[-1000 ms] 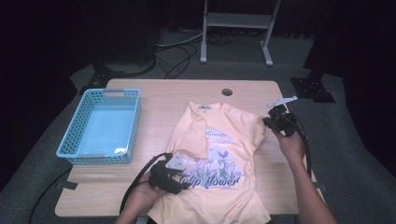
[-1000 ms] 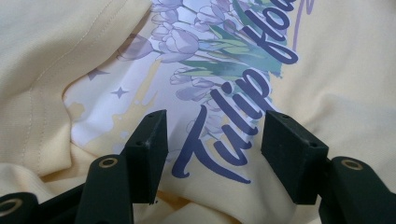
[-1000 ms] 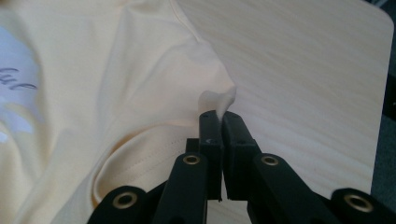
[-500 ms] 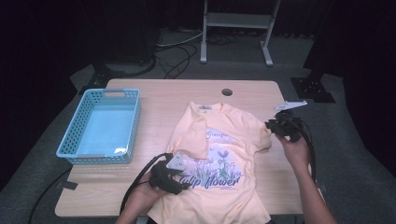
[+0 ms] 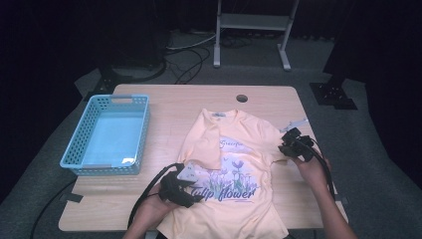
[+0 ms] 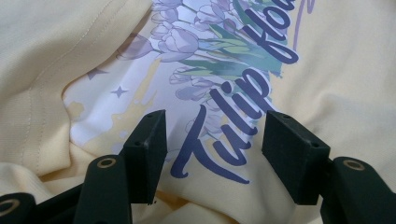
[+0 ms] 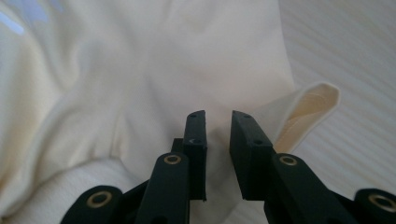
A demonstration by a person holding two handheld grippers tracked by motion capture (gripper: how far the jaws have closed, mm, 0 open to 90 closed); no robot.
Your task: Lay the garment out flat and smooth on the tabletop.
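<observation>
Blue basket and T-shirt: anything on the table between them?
Nothing. In the high view the strip of wooden table between the blue basket and the yellow T-shirt is bare; the left gripper's black cable loops nearer the front edge.

We see a pale yellow T-shirt (image 5: pixel 234 169) printed with purple tulips, green leaves and dark blue script. The basket (image 5: pixel 107 137) is light blue, the worktop (image 5: pixel 174 104) pale wood, our tools black.

Left gripper (image 5: pixel 185 188) and right gripper (image 5: pixel 291 146): black bodies, blocky black jaws with small screw holes, brass-ringed pivots, black trailing cables; grey three-cornered plate on top; bare forearms.
</observation>
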